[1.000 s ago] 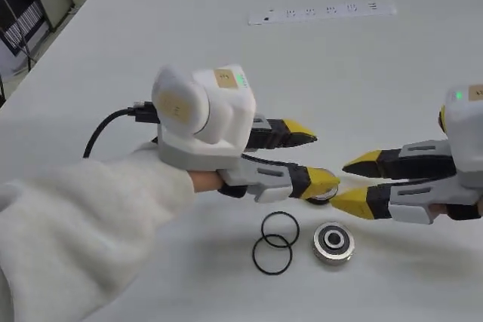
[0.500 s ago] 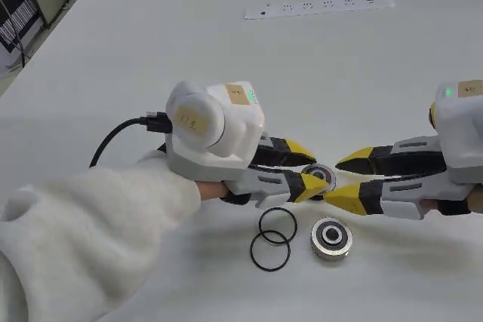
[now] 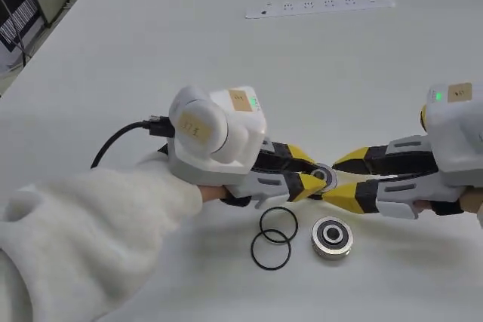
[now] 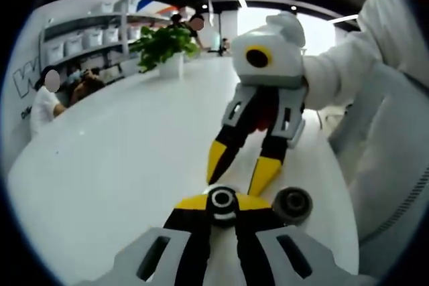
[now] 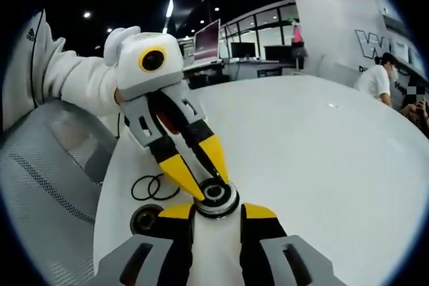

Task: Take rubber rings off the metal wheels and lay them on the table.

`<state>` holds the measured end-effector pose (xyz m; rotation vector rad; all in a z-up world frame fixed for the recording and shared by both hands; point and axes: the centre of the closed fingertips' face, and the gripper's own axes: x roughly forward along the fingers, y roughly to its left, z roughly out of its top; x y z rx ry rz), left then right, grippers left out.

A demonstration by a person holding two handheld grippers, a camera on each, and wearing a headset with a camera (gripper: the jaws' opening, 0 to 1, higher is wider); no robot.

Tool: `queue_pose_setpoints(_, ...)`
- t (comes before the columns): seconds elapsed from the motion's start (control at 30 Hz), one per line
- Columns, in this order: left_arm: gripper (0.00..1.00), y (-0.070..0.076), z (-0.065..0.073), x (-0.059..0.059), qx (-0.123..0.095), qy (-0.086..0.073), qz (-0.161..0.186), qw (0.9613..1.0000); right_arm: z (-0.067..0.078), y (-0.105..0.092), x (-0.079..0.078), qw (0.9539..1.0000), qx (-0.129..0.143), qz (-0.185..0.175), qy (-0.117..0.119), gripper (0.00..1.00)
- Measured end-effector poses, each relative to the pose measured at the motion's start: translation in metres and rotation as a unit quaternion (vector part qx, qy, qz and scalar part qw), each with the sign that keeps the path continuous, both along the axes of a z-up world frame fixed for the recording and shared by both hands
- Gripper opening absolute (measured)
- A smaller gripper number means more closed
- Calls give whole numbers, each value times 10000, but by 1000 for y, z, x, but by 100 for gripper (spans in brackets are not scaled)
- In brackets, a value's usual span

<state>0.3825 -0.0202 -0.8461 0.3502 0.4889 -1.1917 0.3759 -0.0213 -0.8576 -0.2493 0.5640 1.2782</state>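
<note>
The left gripper (image 3: 312, 173) was held with its fingers (image 3: 302, 184) closed narrowly on a small metal wheel (image 3: 323, 176), which was lifted clear of the table (image 3: 189, 58). The wheel was gripped right at the yellow fingertips, its face turned upward. In the right gripper view, those fingers were seen converging onto the wheel's rim.

The right gripper (image 3: 332, 179) was pointed at the left one, tip to tip. Its fingers (image 3: 355, 195) were parted a little, with one tip set on either side of the same wheel. Whether those tips were pressing on the wheel could not be told.

A second metal wheel (image 3: 332, 235) was lying flat on the table, just below the right gripper's lower finger and apart from it. Two black rubber rings were laid on the table beneath the left gripper's fingertips. One ring (image 3: 297, 225) was overlapped by the other ring (image 3: 271, 269), and both were near the second wheel without touching it.

A white sleeve (image 3: 83, 239) was seen behind the left gripper, and a black cable (image 3: 113, 145) was plugged into its rear. A white power strip (image 3: 321, 6) was lying well beyond both sets of fingers.
</note>
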Motion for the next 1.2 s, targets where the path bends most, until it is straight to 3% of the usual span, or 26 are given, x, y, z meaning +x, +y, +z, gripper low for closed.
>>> queue_pose_setpoints(0.27, 14, -2, 0, 0, -87, 28, 50, 9999, -2, -4, -2, 10000, -55, 39, 4, 17)
queue_pose_setpoints(0.83, 14, -6, -1, 0, -97, 33, 43, 9999, -2, -6, -4, 9996, -199, 169, -146, 14)
queue_pose_setpoints(0.93, 14, -7, -1, 1, -95, 35, 36, 9999, -5, -10, -3, 9986, -387, 207, -294, 8)
queue_pose_setpoints(1.2, 14, -7, -1, 1, -92, 47, 53, 9999, -4, -9, -4, 9990, -347, 168, -228, 7)
